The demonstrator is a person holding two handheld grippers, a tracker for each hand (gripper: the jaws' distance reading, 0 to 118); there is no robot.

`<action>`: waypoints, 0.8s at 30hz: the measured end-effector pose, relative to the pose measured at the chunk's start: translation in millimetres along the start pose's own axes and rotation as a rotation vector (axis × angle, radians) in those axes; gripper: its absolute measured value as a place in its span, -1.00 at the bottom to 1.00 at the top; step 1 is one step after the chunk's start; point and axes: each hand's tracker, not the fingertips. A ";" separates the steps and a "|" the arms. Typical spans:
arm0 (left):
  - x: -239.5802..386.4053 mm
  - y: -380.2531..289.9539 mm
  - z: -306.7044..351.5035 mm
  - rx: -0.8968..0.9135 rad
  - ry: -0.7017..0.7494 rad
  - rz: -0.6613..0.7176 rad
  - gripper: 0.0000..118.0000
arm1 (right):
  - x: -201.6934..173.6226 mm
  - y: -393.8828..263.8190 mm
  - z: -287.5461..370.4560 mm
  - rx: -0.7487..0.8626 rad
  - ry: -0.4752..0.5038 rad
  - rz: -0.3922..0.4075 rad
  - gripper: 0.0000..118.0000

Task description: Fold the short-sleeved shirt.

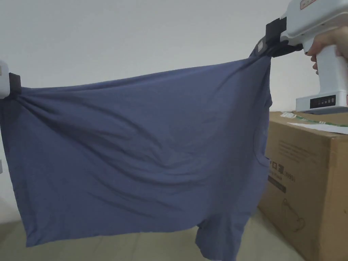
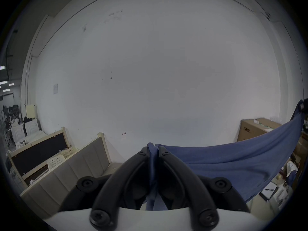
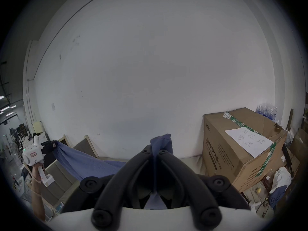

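Slippage is my main worry here: I have the shirt (image 1: 136, 153) hanging in the air, stretched between my two grippers, and each one holds just a small bunched pinch of cloth. The left gripper (image 2: 153, 151) has its fingers (image 2: 143, 158) closed tight on a gathered tuft of blue fabric, with a little nub poking out past the tips. The right gripper (image 3: 155, 148) is likewise clamped down on a folded corner of cloth, fingers (image 3: 166, 156) pressed together around it. If I pull the two apart any harder, I judge one tuft could slide out and the whole sheet would swing down off the other gripper.

In the head view the shirt fills the middle of the frame, from the left edge up to the upper right, where the right gripper sits higher than the left one. So the held edge slopes up toward the right, and the long axis runs left to right across the frame. The body drops down from that edge, and a sleeve or loose flap dangles lowest at the bottom centre-right. That dangling part could, I think, fold under crookedly when I lay the shirt down. The box (image 1: 306, 176) at the right stands close by the hanging cloth, which might catch on it.
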 end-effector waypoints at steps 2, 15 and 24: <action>1.3 -24.0 -14.3 -0.028 0.005 0.010 -0.90 | 1.3 -20.9 -15.6 -0.030 -0.002 0.004 -0.99; 13.8 -300.0 -132.6 -0.458 -0.012 -0.023 -0.90 | 60.3 -286.1 -187.0 -0.479 -0.075 -0.107 -0.99; 4.0 -464.7 -120.0 -0.784 -0.014 0.045 -0.90 | 84.8 -482.2 -189.5 -0.785 -0.105 -0.196 -0.99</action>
